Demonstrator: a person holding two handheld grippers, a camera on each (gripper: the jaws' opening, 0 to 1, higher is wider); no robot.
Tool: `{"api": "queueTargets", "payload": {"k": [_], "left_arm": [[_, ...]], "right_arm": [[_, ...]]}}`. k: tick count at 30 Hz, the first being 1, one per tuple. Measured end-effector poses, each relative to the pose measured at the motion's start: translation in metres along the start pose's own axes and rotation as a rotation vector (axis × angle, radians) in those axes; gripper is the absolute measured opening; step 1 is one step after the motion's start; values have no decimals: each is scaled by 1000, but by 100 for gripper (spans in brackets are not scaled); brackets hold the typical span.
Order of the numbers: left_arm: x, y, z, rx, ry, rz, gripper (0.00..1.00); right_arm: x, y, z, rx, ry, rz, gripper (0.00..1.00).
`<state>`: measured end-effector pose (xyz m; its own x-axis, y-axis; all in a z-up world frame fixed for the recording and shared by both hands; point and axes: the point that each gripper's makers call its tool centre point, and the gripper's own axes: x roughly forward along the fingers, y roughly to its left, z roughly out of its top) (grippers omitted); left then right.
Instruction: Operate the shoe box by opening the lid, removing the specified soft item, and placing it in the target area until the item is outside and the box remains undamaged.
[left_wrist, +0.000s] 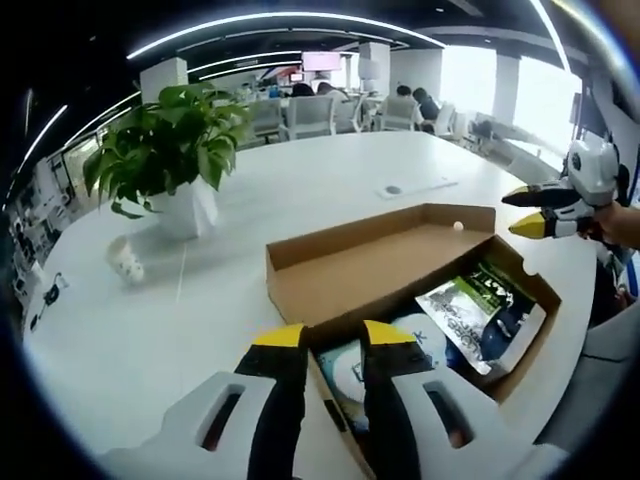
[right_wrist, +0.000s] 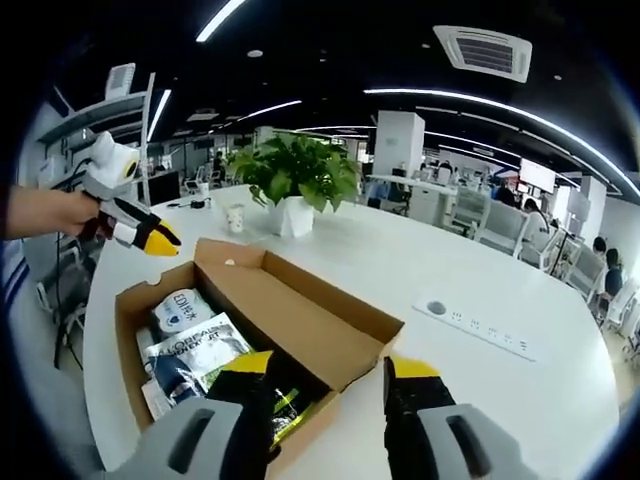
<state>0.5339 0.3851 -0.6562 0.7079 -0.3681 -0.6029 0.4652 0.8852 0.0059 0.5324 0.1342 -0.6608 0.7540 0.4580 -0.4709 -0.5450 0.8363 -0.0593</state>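
The brown cardboard shoe box (left_wrist: 520, 370) (right_wrist: 125, 310) lies open on the white table, its lid (left_wrist: 370, 265) (right_wrist: 300, 310) folded back flat beside it. Inside are soft packets: a white one with blue print (left_wrist: 355, 372) (right_wrist: 185, 308) and a glossy dark and green one (left_wrist: 480, 310) (right_wrist: 195, 355). My left gripper (left_wrist: 335, 340) (right_wrist: 150, 235) is open, its jaws over the box's near corner with nothing gripped. My right gripper (right_wrist: 330, 375) (left_wrist: 540, 212) is open, hovering over the opposite end of the box above the packets. A hand holds each gripper.
A potted green plant (left_wrist: 170, 150) (right_wrist: 295, 180) and a paper cup (left_wrist: 127, 262) (right_wrist: 235, 218) stand on the table beyond the box. A socket strip (left_wrist: 415, 187) (right_wrist: 480, 325) lies on the tabletop. A small white ball (left_wrist: 458, 226) sits in the lid. Chairs and people are far behind.
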Motion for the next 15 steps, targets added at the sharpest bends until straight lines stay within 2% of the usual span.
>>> {"api": "queueTargets", "payload": {"k": [15], "left_arm": [[-13,-47,-29,-28,56,-71,27]], "right_arm": [[-17,21,0,-89,-21,60,54]]}}
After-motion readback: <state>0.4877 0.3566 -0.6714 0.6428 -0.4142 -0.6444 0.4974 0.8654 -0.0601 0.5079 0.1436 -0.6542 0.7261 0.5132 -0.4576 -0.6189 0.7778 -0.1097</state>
